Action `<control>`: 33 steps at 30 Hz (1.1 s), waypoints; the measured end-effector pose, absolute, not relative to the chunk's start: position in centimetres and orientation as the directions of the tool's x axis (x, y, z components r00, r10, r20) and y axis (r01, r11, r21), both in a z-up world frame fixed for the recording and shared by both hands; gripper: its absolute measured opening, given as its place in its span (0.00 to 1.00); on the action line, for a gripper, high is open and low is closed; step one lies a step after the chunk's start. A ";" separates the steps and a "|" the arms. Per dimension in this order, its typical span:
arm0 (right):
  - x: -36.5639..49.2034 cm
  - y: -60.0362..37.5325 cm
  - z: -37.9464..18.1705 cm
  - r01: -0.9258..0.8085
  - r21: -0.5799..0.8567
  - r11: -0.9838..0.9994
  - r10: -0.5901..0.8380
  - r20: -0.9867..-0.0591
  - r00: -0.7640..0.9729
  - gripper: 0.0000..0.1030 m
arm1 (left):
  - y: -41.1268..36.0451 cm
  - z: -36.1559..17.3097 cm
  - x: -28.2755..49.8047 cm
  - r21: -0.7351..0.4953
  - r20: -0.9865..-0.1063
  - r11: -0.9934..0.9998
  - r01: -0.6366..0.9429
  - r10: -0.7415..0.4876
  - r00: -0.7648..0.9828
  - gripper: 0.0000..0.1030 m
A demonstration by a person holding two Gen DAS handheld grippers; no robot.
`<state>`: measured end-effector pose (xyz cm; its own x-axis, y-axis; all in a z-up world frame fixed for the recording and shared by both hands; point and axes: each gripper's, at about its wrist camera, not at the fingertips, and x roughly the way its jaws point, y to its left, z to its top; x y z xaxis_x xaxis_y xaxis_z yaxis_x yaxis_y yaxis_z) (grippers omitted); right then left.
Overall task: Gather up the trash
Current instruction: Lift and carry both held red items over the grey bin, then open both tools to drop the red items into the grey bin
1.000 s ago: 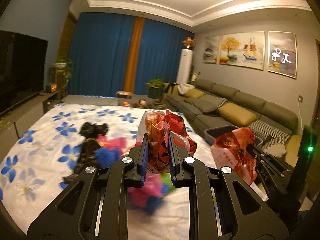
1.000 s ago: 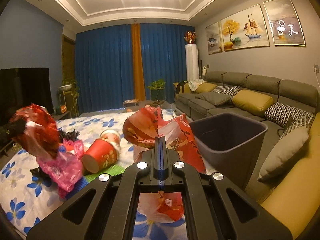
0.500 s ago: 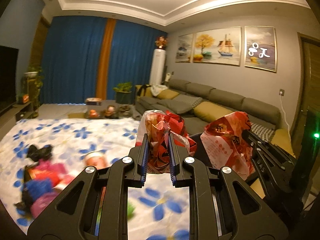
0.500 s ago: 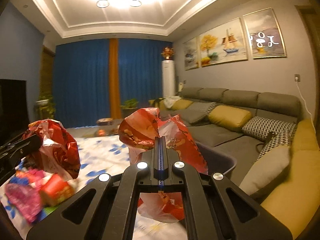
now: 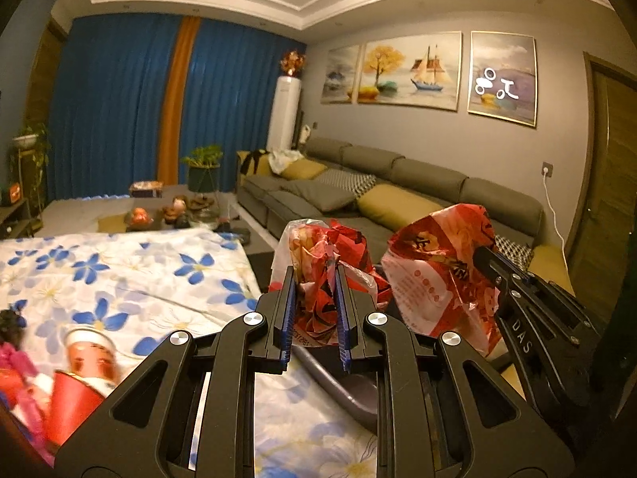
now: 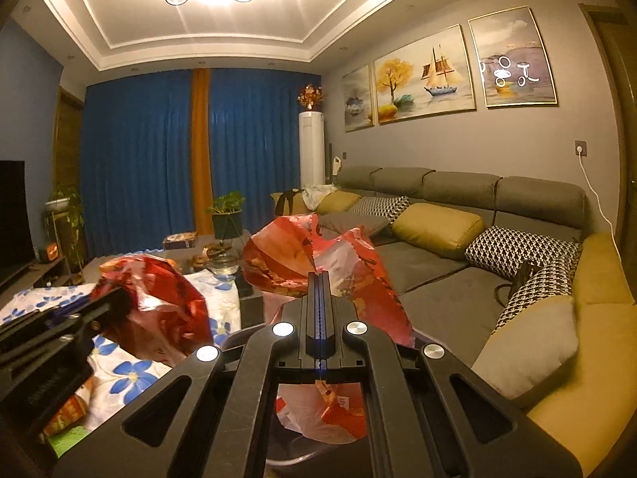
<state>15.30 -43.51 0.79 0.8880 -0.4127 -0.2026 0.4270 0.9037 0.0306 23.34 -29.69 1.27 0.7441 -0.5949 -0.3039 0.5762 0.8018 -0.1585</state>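
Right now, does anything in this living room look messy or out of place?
Yes. Litter lies on the flowered cloth at the lower left: a red paper cup tipped on its side beside pink wrappers. Each tool grips a crumpled red bag. Clothes are heaped at the sofa's far end.

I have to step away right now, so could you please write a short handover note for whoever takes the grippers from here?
Left gripper: shut on a crumpled red wrapper, held up in the air.
Right gripper: shut on a red and white plastic bag, also in the air.
Grey bin: its rim shows just below both grippers, beside the flowered cloth.
Done: both pieces picked up and brought over the bin.
Left: neither piece is released yet. A red paper cup and pink scraps lie on the cloth and need collecting.
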 end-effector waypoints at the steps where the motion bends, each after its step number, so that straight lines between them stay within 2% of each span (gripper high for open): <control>1: 15.6 -43.8 0.6 0.425 0.032 0.904 -0.410 -0.207 0.888 0.01 | -29.9 1.1 23.7 -0.161 -0.307 0.800 0.578 -0.597 0.741 0.17; 11: 17.1 -46.5 -1.2 0.439 0.055 0.897 -0.413 -0.253 0.875 0.01 | -33.5 -1.7 26.5 -0.170 -0.371 0.778 0.605 -0.620 0.692 0.17; 27: 18.7 -48.3 -2.3 0.429 0.098 0.898 -0.382 -0.310 0.870 0.01 | -35.8 -3.8 28.2 -0.184 -0.417 0.717 0.673 -0.677 0.607 0.19; 29: 18.8 -48.4 -2.3 0.427 0.097 0.899 -0.379 -0.315 0.870 0.01 | -35.8 -3.8 28.0 -0.178 -0.405 0.705 0.686 -0.688 0.602 0.29; 30: 18.8 -48.4 -2.1 0.424 0.100 0.900 -0.375 -0.314 0.872 0.04 | -35.8 -3.9 28.1 -0.167 -0.403 0.710 0.684 -0.682 0.610 0.42; 31: 18.8 -48.4 -2.1 0.417 0.101 0.903 -0.369 -0.314 0.875 0.13 | -35.7 -3.8 27.9 -0.158 -0.397 0.721 0.675 -0.672 0.625 0.58; 32: 18.6 -48.5 -2.2 0.420 0.098 0.902 -0.373 -0.313 0.874 0.19 | -35.4 -3.8 27.9 -0.168 -0.387 0.723 0.671 -0.674 0.629 0.63; 33: 18.5 -48.6 -2.2 0.428 0.097 0.899 -0.381 -0.310 0.871 0.30 | -35.0 -3.7 27.9 -0.184 -0.383 0.725 0.664 -0.675 0.631 0.68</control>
<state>18.53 -48.58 -2.18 0.8710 -0.3808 -0.3104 0.4276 0.8987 0.0972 27.90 -34.97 -3.72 0.6309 -0.6749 -0.3828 0.6638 0.7249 -0.1840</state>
